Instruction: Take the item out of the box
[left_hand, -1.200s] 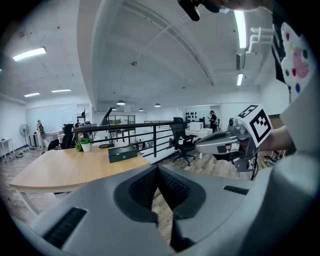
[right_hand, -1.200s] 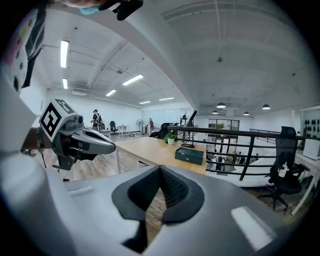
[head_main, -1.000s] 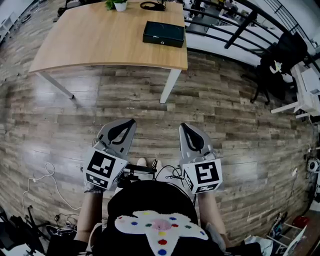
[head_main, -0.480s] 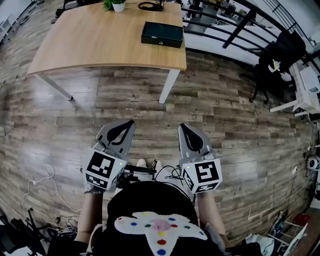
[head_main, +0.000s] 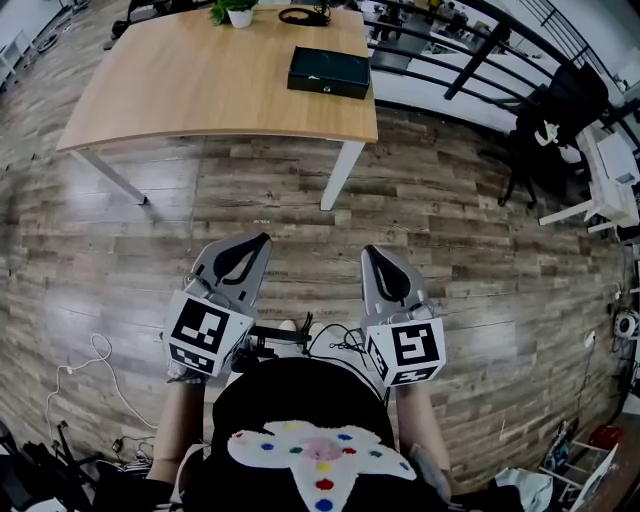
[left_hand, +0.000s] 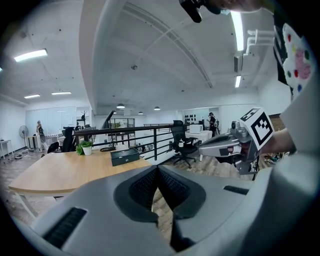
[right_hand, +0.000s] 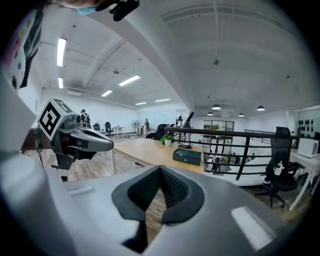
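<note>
Dark box (head_main: 329, 72) at the wooden table's (head_main: 200, 90) right edge, left gripper (head_main: 258, 243) and right gripper (head_main: 372, 252) well short of the table, jaws together, empty.

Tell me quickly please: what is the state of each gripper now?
Left gripper: closed, jaws together, holding nothing.
Right gripper: closed, jaws together, holding nothing.

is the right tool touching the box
Apart. The head view shows the box on the table, while the right tool is held well short of it, with floor between them.
</note>
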